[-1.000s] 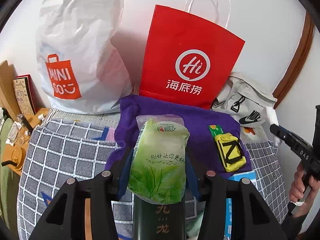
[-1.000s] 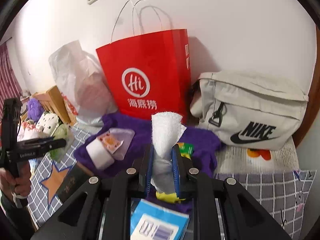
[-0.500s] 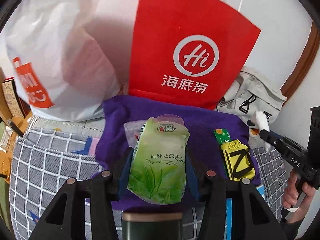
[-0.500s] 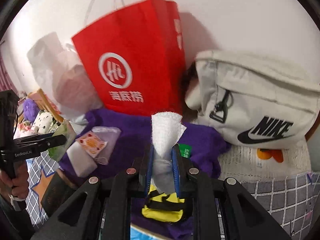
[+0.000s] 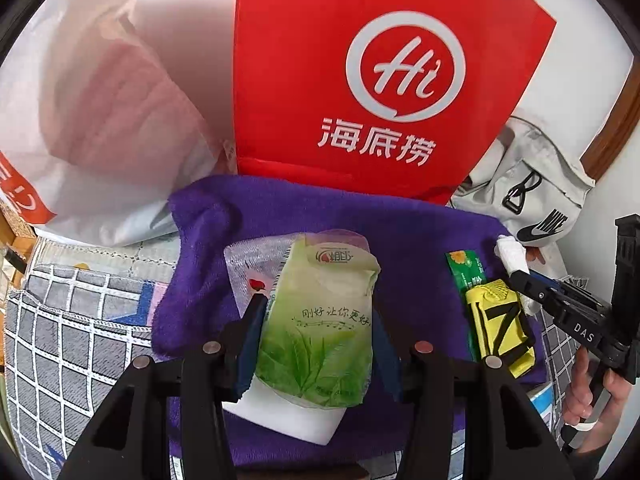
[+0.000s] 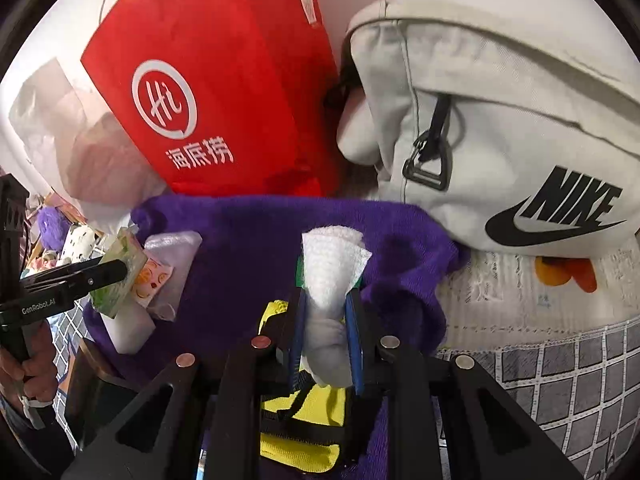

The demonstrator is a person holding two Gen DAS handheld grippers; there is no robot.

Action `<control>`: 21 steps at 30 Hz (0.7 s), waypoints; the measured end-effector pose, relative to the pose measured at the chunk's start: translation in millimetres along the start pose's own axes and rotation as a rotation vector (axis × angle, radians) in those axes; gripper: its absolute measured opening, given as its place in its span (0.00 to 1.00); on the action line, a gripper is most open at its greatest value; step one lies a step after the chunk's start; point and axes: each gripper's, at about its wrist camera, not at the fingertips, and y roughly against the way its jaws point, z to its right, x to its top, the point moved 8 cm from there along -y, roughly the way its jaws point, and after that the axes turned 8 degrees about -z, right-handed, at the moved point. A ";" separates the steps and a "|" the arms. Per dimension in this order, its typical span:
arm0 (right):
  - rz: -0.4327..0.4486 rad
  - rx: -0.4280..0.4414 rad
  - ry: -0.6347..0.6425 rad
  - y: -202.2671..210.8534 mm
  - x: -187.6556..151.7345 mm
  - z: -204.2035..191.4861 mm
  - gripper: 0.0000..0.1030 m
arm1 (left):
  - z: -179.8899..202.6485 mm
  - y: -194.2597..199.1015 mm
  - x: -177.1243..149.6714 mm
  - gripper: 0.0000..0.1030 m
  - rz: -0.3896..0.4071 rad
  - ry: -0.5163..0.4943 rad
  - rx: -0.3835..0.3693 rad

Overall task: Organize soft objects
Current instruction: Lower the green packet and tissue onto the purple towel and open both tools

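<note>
two grippers each hold one soft thing over the purple towel, so the step in hand looks like carrying both things to a spot on it. starting on the left, the white shopping bag leans on the wall, and the gray checked cloth lies under the towel's near edge. next comes the left gripper; its two fingers are partly closed and press the sides of the green tissue pack. the pack stands up tall between them, its long side running away from the camera, its top end pointing at the red paper bag. a white block and a clear packet lie on the towel just under and behind it. further right on the towel lie a green stick pack and a yellow pouch, both long ways toward the wall. then comes the right gripper; its fingers are squeezed in close on a white rolled cloth. the roll stands upright, its open top pointing up and toward the wall, right over the yellow pouch. last on the right sits the white nike bag. i think the next move is to lower each thing gently to a bare bit of towel, then open the fingers slowly so the soft things do not tip or roll away.
</note>
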 end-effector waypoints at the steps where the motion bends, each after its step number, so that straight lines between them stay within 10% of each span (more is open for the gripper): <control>1: -0.002 -0.002 0.003 -1.6 -0.6 -0.7 0.20 | 0.1 -1.9 -0.1 0.47 -0.005 -0.002 0.000; 11: -0.003 0.004 0.028 0.0 -3.8 -11.3 0.61 | -6.2 -11.8 -1.5 0.58 -0.037 0.019 0.000; 21: 0.039 -0.023 0.096 27.8 -10.1 -42.9 0.63 | -6.8 21.3 -4.9 0.67 0.008 0.012 0.019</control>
